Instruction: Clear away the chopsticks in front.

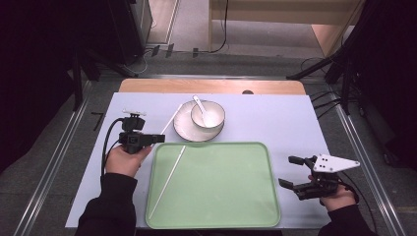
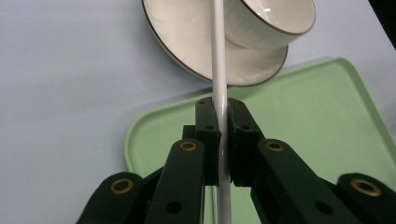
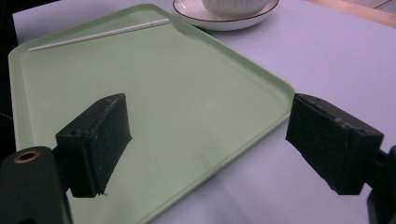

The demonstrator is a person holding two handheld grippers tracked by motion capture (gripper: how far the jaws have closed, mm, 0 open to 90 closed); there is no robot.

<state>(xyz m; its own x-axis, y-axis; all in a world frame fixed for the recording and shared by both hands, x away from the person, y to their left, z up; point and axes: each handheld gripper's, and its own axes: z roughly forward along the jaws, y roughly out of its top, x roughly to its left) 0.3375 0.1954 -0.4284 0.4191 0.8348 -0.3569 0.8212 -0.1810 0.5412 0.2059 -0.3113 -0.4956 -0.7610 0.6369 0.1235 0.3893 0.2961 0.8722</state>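
My left tool (image 1: 156, 138) has its jaws pinched on a thin white plastic chopstick (image 2: 219, 93); in the left gripper view the stick runs straight up between the two black pads (image 2: 208, 135), out past their tips and across the rim of the round white ceramic plate with a dark edge line (image 2: 187, 56). On that plate, just beyond the tool tips, sits a white ribbed ceramic bowl with a brown rim (image 2: 275, 23). In the high view the held chopstick (image 1: 171, 120) sticks out from the tool toward the plate (image 1: 183, 129), and the bowl (image 1: 208, 115) carries a white ceramic spoon (image 1: 202, 109). Left hand (image 1: 127, 160) grips the tool body, which sits just off the near-left corner of the pale green rounded plastic tray (image 1: 255, 162), over the light blue worktop (image 1: 275, 113). A second thin white chopstick (image 1: 167, 181) lies flat on the tray, slanted, just beside and below my left tool; in the right gripper view it (image 3: 100, 33) is at the tray's far edge, well apart from that tool. My right tool (image 1: 291, 172) has its jaws spread wide with nothing between them, hovering just off the tray's right edge (image 3: 261, 79), the right hand (image 1: 338, 197) behind it. Through the right tool's gap I see tray (image 3: 154, 93) and bare worktop, plate (image 3: 224, 21) far ahead.
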